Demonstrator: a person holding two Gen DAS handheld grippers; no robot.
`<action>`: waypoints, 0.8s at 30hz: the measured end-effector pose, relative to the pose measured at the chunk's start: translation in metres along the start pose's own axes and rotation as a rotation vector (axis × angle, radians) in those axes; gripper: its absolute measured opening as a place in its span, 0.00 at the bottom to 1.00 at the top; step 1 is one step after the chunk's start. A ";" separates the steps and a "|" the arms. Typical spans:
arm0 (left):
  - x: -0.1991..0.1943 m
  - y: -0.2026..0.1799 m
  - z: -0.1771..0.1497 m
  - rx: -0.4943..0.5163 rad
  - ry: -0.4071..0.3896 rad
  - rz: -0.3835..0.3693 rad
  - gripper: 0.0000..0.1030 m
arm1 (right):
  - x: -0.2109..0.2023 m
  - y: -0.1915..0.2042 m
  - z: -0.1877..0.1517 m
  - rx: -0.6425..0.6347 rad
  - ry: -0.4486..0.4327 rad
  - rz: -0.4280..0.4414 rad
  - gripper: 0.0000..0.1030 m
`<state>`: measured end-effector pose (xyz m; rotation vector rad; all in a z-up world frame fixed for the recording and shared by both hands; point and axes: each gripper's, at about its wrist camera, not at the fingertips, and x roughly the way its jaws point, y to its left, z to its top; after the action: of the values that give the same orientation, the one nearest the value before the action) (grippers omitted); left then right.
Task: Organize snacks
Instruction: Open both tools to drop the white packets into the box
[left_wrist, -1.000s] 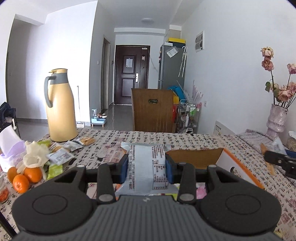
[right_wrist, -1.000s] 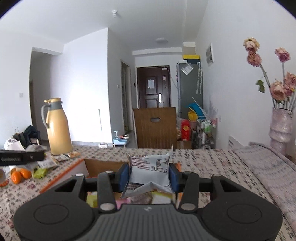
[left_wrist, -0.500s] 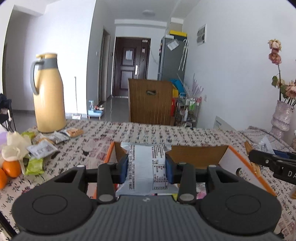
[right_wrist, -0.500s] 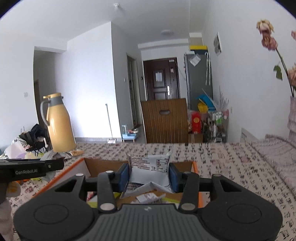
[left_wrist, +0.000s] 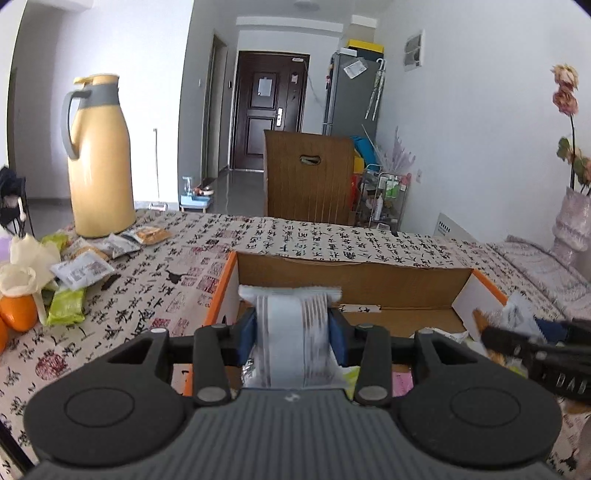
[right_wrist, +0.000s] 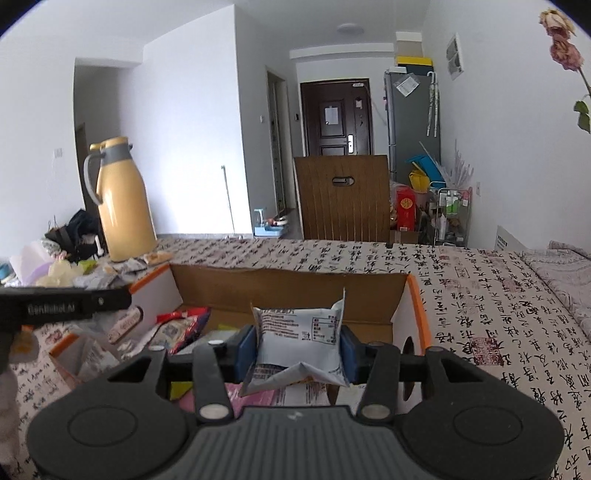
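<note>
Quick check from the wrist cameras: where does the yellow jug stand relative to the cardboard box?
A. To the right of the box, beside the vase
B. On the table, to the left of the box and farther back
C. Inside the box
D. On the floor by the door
B: the yellow jug stands on the table, left of and beyond the cardboard box, among loose snack packets.
</note>
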<state>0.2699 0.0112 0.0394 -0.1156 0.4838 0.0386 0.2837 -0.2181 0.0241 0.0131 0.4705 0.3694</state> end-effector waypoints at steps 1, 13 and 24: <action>0.000 0.002 0.000 -0.008 0.003 0.002 0.49 | 0.001 0.001 -0.001 -0.004 0.001 0.000 0.53; -0.014 0.004 0.005 -0.040 -0.042 0.051 1.00 | -0.003 0.003 0.005 -0.035 0.007 -0.073 1.00; -0.022 -0.002 0.001 -0.035 -0.051 0.050 1.00 | -0.007 0.009 0.011 -0.061 0.019 -0.124 1.00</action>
<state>0.2507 0.0086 0.0508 -0.1364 0.4350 0.0990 0.2798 -0.2109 0.0375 -0.0781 0.4758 0.2625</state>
